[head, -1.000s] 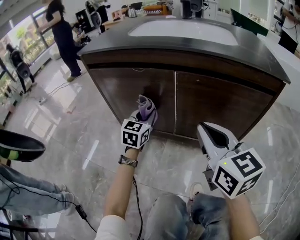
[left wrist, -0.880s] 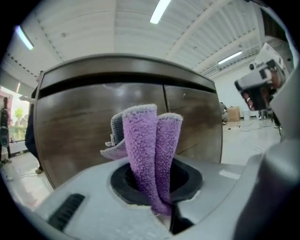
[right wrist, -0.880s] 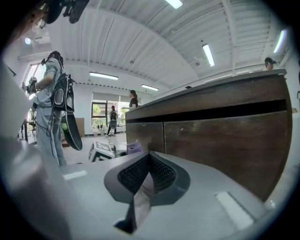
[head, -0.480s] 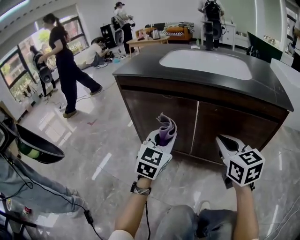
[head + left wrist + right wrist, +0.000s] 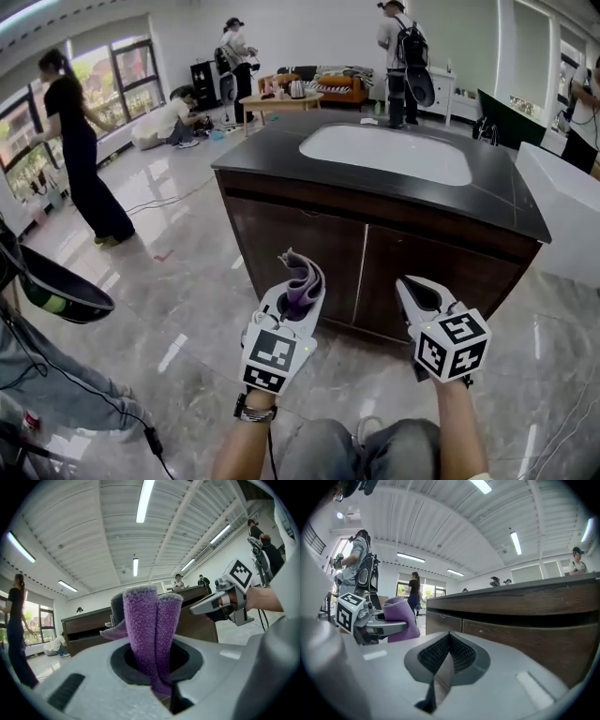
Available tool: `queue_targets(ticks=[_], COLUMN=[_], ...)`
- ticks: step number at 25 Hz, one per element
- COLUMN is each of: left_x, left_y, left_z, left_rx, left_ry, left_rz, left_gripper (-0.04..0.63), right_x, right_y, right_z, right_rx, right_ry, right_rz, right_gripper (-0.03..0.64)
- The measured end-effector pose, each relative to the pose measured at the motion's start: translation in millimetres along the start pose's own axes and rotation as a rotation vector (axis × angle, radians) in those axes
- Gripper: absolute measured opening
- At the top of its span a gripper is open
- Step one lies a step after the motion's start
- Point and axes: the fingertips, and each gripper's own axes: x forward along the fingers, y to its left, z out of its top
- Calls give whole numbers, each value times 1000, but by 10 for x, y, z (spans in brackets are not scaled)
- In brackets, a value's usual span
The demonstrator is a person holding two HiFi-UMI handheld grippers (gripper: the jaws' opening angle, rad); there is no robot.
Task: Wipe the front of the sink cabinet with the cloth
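The cloth (image 5: 304, 274), a purple terry fold, stood upright out of the left gripper (image 5: 298, 298), whose jaws were clamped on its lower part; the left gripper view showed the fold (image 5: 147, 634) filling the notch between that gripper's (image 5: 157, 679) fingers. It was held on the near side of the sink cabinet (image 5: 375, 253), in front of the left door (image 5: 300, 239) and low against it in the head view, with no contact to be seen. In the right gripper view the cloth (image 5: 401, 618) appeared to the left, apart from the dark wood front (image 5: 525, 616).

The right gripper (image 5: 410, 286) was held just to the right of the left one, before the right door (image 5: 436, 281), its ribbed fingers (image 5: 461, 654) pressed together with nothing between them.

The cabinet carried a dark countertop (image 5: 506, 202) with a white basin (image 5: 389, 150) set in it, and stood on a glossy marble floor (image 5: 169, 281). A person in black (image 5: 80, 150) stood far to the left.
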Motion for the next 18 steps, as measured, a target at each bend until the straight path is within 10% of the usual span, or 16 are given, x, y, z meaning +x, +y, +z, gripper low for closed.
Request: queue_targets(ticks=[18], left_x=[-6], left_y=[737], left_z=[855], left_rx=[-72], left_ry=[21], left_rz=[124], left_gripper=[54], right_x=[372], right_y=[323], right_z=[1505], right_rx=[-129], right_ry=[-115], right_rz=[219], right_gripper=[6])
